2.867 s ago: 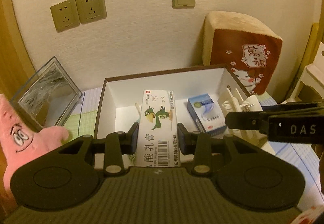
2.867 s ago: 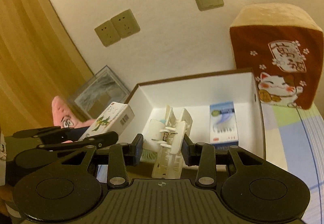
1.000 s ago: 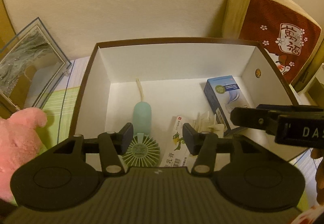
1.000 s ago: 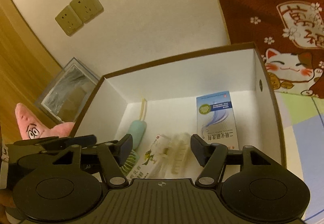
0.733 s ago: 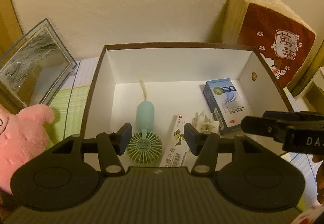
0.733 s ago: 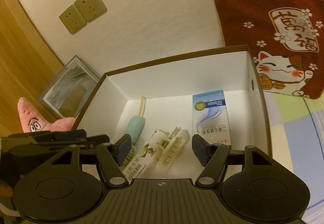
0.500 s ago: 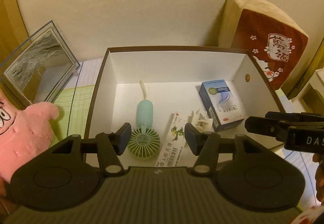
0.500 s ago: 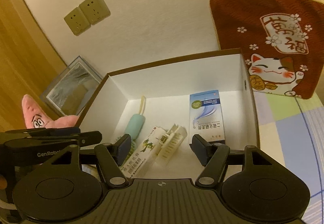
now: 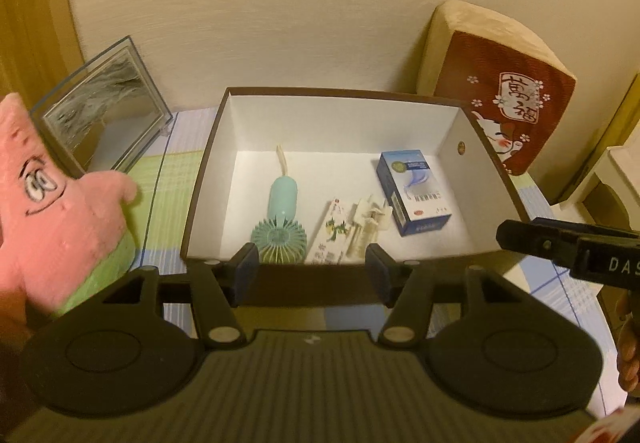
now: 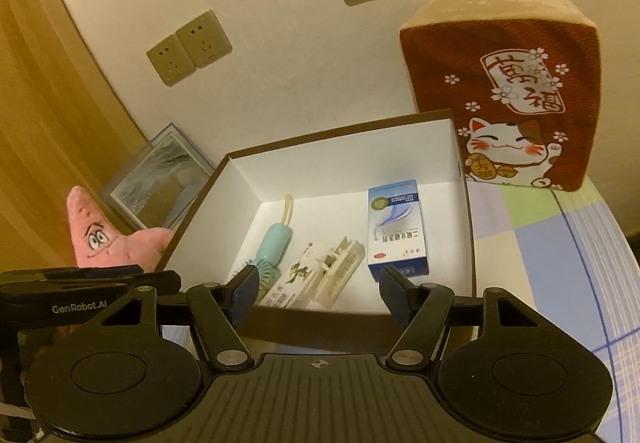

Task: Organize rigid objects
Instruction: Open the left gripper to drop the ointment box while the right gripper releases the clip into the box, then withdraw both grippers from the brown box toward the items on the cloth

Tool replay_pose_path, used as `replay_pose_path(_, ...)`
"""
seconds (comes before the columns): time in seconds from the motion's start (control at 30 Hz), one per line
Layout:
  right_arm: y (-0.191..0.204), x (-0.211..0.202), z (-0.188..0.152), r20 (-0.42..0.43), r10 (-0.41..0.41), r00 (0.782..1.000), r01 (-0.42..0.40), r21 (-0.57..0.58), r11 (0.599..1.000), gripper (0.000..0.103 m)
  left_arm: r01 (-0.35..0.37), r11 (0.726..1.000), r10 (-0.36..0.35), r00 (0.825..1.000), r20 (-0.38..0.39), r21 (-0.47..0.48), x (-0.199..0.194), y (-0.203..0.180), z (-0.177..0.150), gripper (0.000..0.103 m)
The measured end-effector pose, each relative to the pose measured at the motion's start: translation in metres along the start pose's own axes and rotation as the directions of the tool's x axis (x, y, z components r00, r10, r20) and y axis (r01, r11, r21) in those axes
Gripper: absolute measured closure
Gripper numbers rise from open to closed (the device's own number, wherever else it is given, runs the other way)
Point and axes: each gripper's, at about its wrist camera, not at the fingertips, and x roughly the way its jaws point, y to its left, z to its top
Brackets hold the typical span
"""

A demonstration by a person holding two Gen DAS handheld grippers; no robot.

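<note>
while both sets of tongs are hanging just short of the near wall of the box (image 9: pixel 208 163), neither one is carrying anything — the left gripper (image 9: pixel 312 270) is standing open with only air and the box's brown rim between its pads, and its jaws have just been opening a touch wider. the right gripper (image 10: pixel 316 295) is sitting open too, empty.

everything rigid is lying on the box floor, all at about twelve o'clock from both tongs. the teal hand fan (image 9: pixel 281 219) is pointing its handle toward twelve and its round head toward six. just beside it at three o'clock, the ointment carton (image 9: pixel 331 233) is running long axis roughly one to seven, with the white clip (image 9: pixel 366 221) touching its far side. the blue medicine box (image 9: pixel 412 191) is lying apart at two o'clock, long axis near twelve to six.

if anything wants straightening, i'd judge the left hand nearer the fan, the right nearer the blue box. outside, at nine o'clock, a pink plush star (image 9: pixel 48 199) is lying on the bedding.
</note>
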Motion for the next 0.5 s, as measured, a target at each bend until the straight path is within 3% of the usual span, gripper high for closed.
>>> replay_pose_path(0.5, 0.01, -0.054, -0.036, 0.02, 0.044, 0.999, -0.044, 0.006, 0.999, 0.036, 0.01, 1.0, -0.01, 1.0, 0.02, -0.022, -0.057, -0.006, -0.049, 0.043)
